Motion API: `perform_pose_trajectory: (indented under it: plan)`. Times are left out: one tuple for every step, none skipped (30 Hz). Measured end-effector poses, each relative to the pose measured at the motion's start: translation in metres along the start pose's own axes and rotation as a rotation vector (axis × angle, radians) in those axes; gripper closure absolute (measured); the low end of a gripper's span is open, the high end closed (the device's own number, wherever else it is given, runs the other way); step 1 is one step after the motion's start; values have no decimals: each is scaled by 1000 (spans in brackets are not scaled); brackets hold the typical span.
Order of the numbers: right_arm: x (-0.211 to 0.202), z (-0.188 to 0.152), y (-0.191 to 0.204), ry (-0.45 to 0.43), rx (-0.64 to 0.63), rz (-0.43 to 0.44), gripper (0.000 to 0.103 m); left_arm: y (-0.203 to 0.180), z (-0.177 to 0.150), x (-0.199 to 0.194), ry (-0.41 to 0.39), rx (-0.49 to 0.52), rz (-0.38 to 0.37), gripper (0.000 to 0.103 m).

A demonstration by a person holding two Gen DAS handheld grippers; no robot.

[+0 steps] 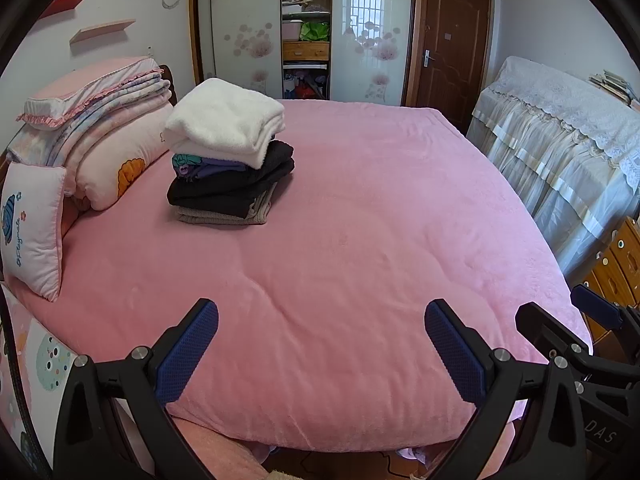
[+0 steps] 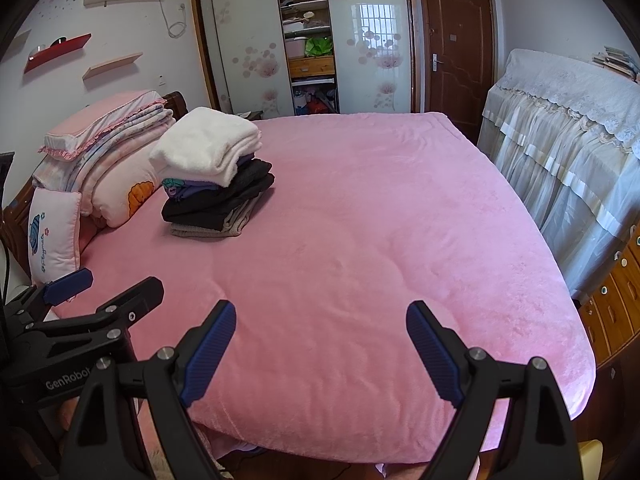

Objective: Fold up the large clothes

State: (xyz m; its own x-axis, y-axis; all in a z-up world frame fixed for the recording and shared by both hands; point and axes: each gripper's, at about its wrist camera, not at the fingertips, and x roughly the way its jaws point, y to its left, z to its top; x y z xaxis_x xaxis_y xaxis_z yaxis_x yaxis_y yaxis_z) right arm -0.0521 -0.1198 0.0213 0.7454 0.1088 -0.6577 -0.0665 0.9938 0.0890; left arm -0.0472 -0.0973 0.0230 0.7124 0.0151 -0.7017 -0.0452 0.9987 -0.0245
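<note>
Hovering side by side over the near edge of the plush pink bedspread (image 1: 360, 240): left gripper (image 1: 321, 354) and right gripper (image 2: 320, 354), both with blue-padded jaws spread wide, nothing between them. No unfolded garment visible on the bed surface ahead. Further back, near the pillows, a neat stack of folded clothes (image 1: 230, 156): beige knit at the bottom, black items, a purple piece, a white fleece on top. Folding judged complete or nearly so; any remaining clothing lies outside both views.
</note>
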Motion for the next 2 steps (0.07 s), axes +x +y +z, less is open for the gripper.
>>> perform_pose_trajectory:
  plan:
    - [0, 0, 0, 0, 0, 0, 15, 0, -1, 0, 2, -1, -1, 1]
    - [0, 0, 0, 0, 0, 0, 15, 1, 0, 0, 3, -2, -1, 1]
